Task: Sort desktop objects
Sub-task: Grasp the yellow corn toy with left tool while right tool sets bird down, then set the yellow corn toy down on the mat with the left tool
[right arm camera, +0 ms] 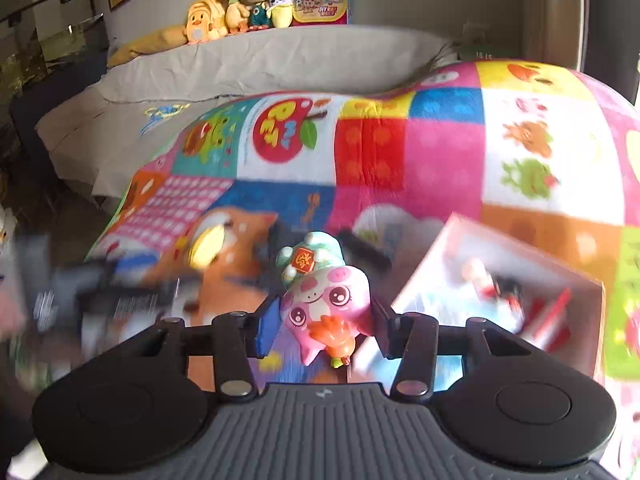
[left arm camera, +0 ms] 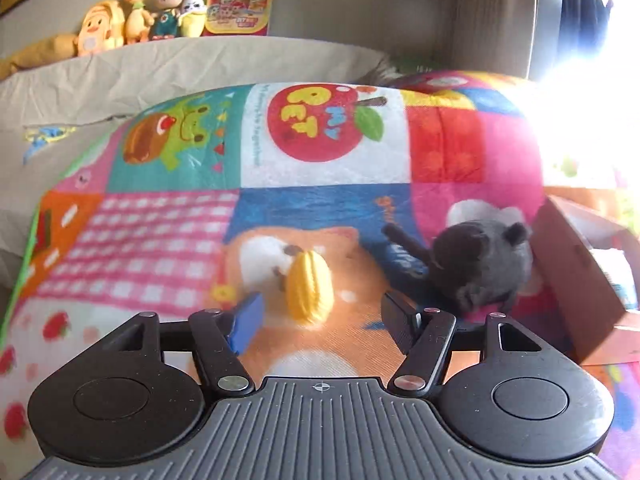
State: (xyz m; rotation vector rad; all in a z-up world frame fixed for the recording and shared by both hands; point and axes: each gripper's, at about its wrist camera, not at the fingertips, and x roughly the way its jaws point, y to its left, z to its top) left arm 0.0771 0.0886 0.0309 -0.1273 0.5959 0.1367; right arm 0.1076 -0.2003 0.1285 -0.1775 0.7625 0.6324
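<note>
Pink pig figurine [right arm camera: 326, 304] with teal hat, tilted, clamped between gripper pads. Yellow ribbed toy [left arm camera: 310, 290] and black plush [left arm camera: 482, 266] lie on the patchwork blanket.

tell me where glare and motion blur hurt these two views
Left wrist view: window glare whites out the upper right; the yellow toy and black plush are slightly smeared. Right wrist view: heavy motion blur on the left edge and over the box; the pink pig toy in the right tool stays sharp.
</note>
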